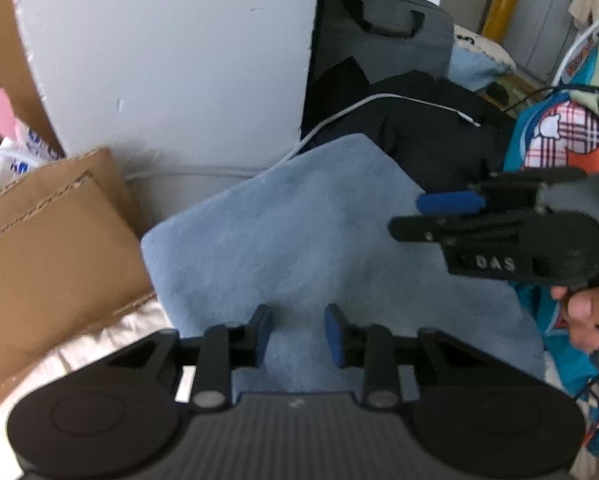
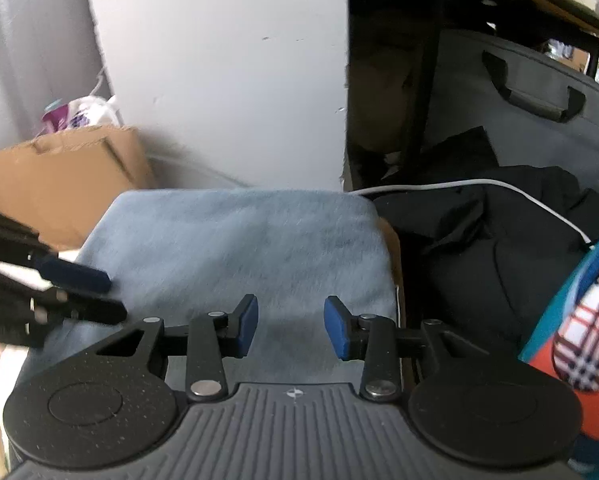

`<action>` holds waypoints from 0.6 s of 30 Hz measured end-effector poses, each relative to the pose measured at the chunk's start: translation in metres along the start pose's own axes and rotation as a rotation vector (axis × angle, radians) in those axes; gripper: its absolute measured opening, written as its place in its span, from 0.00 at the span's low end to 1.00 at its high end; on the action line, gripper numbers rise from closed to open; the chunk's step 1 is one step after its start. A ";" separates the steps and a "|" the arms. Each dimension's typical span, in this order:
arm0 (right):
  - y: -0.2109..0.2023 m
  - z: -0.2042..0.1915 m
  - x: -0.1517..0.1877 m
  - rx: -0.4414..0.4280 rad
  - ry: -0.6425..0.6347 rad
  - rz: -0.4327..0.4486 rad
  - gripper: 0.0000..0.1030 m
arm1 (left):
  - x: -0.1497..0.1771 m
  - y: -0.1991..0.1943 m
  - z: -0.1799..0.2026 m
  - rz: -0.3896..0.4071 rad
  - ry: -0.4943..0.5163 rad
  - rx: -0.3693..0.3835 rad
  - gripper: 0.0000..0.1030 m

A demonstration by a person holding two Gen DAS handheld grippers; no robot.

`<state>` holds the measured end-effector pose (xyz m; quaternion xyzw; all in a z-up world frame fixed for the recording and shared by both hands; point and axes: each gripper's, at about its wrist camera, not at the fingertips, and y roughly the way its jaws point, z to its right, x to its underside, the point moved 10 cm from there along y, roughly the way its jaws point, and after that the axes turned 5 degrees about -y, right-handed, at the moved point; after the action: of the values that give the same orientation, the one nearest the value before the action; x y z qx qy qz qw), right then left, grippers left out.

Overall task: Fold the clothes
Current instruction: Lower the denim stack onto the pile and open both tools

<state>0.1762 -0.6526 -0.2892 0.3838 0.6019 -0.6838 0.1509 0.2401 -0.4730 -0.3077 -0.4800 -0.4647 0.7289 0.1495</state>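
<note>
A folded light blue fleece cloth [image 1: 299,232] lies flat as a neat rectangle; in the right wrist view the same cloth [image 2: 239,240] fills the middle. My left gripper [image 1: 298,332] hovers over its near edge, jaws apart, with nothing pinched between the blue pads [image 1: 335,334]. My right gripper [image 2: 291,326] stands open over the cloth's near right part. In the left wrist view the right gripper [image 1: 407,216] reaches in from the right over the cloth's right edge. The left gripper [image 2: 113,294] shows at the left edge of the right wrist view, over the cloth's left side.
A brown cardboard box [image 1: 47,240] sits left of the cloth against a white wall [image 1: 171,60]. Behind right lie a black garment [image 1: 419,136] with a white cable [image 1: 379,98] and a grey bag [image 1: 383,24]. A teal plaid-print garment [image 1: 555,140] lies at right. A hand [image 1: 583,312] holds the right gripper.
</note>
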 end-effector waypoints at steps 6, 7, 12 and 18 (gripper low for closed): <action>0.024 0.006 -0.015 -0.014 0.016 0.023 0.55 | -0.007 0.005 -0.006 0.036 -0.019 0.015 0.36; 0.028 0.007 -0.016 -0.019 0.015 0.027 0.55 | -0.009 0.005 -0.007 0.052 -0.018 0.010 0.36; 0.045 0.008 -0.024 -0.040 0.003 0.040 0.65 | -0.008 0.007 -0.023 0.090 -0.065 -0.032 0.40; 0.052 0.005 -0.035 -0.084 -0.025 0.075 0.82 | -0.004 0.013 -0.029 0.085 -0.056 -0.050 0.47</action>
<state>0.2325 -0.6783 -0.3017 0.3909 0.6133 -0.6566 0.1998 0.2693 -0.4672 -0.3193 -0.4822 -0.4657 0.7361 0.0933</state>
